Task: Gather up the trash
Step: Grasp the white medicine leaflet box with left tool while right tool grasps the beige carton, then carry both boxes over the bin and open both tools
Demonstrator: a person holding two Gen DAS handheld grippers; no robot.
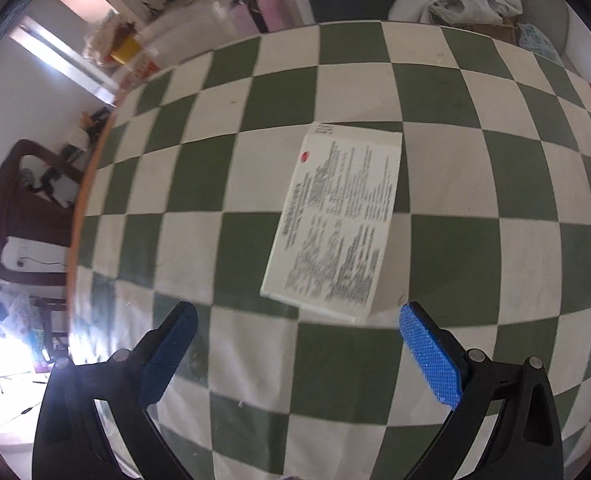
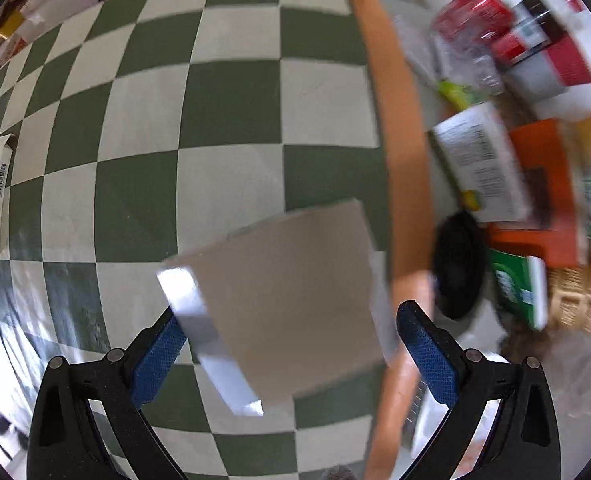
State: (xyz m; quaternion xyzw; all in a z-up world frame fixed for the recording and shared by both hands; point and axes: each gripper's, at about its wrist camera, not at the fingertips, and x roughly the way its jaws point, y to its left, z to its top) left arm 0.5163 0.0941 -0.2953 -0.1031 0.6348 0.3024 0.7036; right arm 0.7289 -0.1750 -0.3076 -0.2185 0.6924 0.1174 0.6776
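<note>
Left gripper (image 1: 297, 322) hovering over a green-and-white checkered table (image 1: 435, 184), jaws standing wide apart and holding nothing. Lying flat just beyond them, near the table's middle: a white printed carton (image 1: 337, 220), text side up. Right gripper (image 2: 291, 320) hanging near the table's right, orange-rimmed edge (image 2: 405, 152), jaws also apart, with a blurred grey cardboard piece (image 2: 291, 296) sitting between them; unclear whether touching either pad. Past the edge, lower down on the right, piling up as blurred trash (image 2: 507, 168): red, orange, green and white boxes.
</note>
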